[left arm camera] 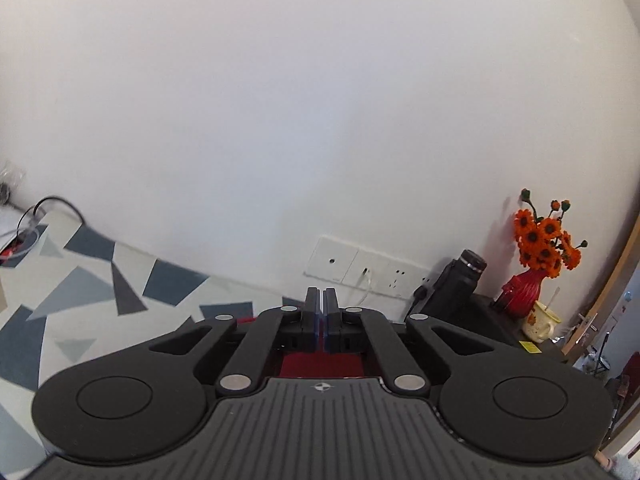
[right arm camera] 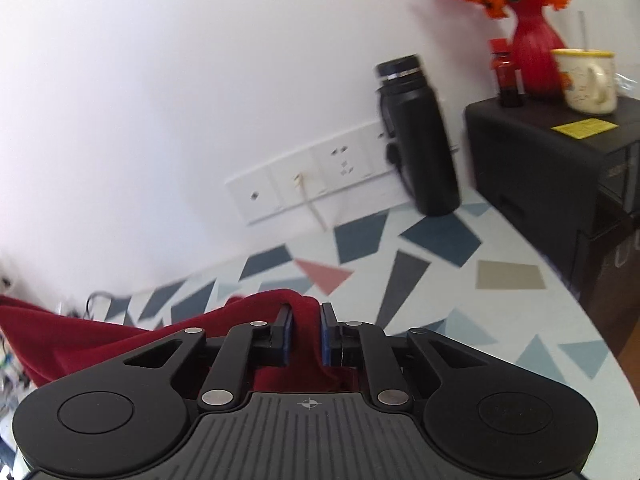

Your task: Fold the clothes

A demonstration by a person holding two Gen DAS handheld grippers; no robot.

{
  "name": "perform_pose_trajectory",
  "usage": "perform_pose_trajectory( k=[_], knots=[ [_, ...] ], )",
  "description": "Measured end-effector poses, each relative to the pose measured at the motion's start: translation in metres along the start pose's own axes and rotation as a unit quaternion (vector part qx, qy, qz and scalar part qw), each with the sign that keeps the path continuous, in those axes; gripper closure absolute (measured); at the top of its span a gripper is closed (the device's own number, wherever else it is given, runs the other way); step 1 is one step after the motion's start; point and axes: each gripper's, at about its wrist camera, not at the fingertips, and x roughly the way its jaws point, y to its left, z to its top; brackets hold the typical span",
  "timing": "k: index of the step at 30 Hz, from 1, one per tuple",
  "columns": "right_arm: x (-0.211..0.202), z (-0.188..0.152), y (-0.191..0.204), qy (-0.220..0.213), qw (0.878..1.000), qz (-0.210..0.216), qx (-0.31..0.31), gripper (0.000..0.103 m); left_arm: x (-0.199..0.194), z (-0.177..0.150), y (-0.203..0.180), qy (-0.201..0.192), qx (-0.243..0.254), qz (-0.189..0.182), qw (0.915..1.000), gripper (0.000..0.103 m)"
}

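- a fold of the red garment (right arm camera: 276,312) is pinched by the right gripper (right arm camera: 306,334), lifted above the patterned surface (right arm camera: 460,304).
- the left gripper (left arm camera: 321,312) is pressed together, red cloth glimpsed beneath; whether it is clamped cannot be told.
- judged: a mid-fold carry, calling for both edges kept level.

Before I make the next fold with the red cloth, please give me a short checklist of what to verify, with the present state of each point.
1. Right gripper holds the red cloth: ok, fabric bunched between its fingers.
2. Left gripper holds cloth: cannot tell; jaws nearly shut, red shows only beneath them.
3. Cloth spread flat between grippers: not ok, it hangs creased.
4. Table free ahead of the right gripper: ok, bare patterned surface.
5. Black bottle clear of the cloth: ok, it stands back by the wall.
6. Cup safe: ok, on the black box.
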Motion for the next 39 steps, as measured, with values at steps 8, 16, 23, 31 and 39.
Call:
perform_pose_trajectory(
  k=[8, 16, 23, 31, 39],
  knots=[
    [-0.005, -0.015, -0.056, 0.037, 0.995, -0.076, 0.044, 0.095, 0.051, -0.031, 0.007, 0.094, 0.001, 0.047, 0.9944, 0.096],
    [-0.007, -0.049, -0.059, 0.077, 0.986, -0.133, 0.067, 0.079, 0.078, -0.079, 0.053, 0.209, -0.034, 0.052, 0.9760, 0.047],
    [-0.012, -0.052, -0.028, 0.075, 0.982, -0.167, 0.038, 0.073, 0.076, -0.097, 0.044, 0.208, 0.001, -0.022, 0.9779, 0.025],
    [-0.008, -0.061, 0.005, 0.084, 0.980, -0.178, 0.021, 0.068, 0.083, -0.105, 0.019, 0.183, 0.038, -0.053, 0.9810, 0.096],
    [0.001, -0.053, 0.023, 0.071, 0.984, -0.164, 0.014, 0.058, 0.068, -0.067, 0.047, 0.143, 0.010, -0.040, 0.9888, 0.097]
  ],
)
